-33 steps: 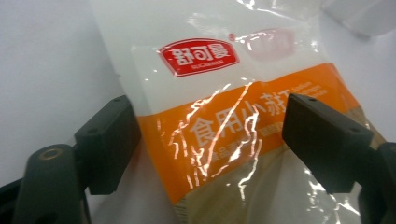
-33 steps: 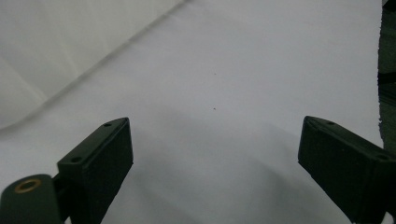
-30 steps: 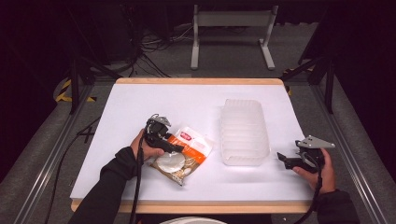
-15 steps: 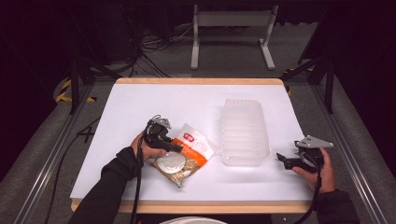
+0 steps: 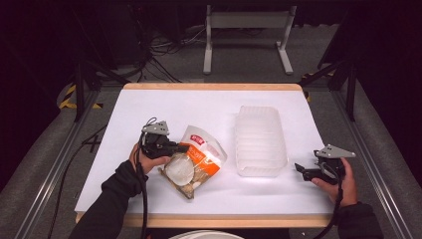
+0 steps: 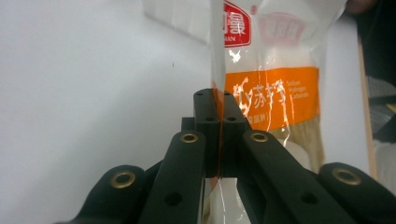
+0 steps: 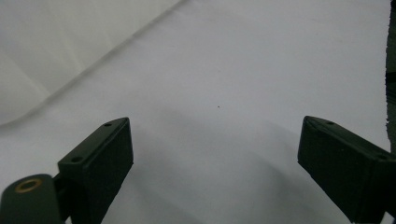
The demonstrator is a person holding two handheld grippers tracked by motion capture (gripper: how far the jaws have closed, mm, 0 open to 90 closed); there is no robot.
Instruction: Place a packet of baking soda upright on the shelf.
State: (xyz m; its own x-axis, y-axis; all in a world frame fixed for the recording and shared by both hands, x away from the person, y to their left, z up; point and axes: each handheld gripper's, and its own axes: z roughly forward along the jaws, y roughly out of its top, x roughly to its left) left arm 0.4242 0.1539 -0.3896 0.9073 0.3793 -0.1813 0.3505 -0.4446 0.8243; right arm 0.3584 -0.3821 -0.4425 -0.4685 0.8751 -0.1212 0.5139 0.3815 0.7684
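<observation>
From the high view, my left hand-held gripper (image 5: 175, 148) has just been closing and now pinches the bag (image 5: 195, 160) by its film edge. The bag sits near the middle of the table (image 5: 149, 107), at about 9 o'clock from the clear tray (image 5: 260, 140), with its top tilted up toward 12 o'clock and its lower end resting on the table. My right hand-held gripper (image 5: 299, 169) rests at 3 o'clock of the tray, holding nothing.

In the left gripper view, the jaws of my left hand-held gripper (image 6: 218, 100) are pressed together on a thin seam of the bag (image 6: 273, 88), and the orange band and pale contents hang off toward 2 o'clock. I judge the bag light but floppy: the film is slick and crinkly, so it will likely swing and sag from this pinch. The contents look like brittle wafers, so I would hold the seam, not the filled belly.

In the right gripper view, my right hand-held gripper (image 7: 215, 154) stands wide open over bare table (image 7: 233, 70), with nothing between the jaws.
</observation>
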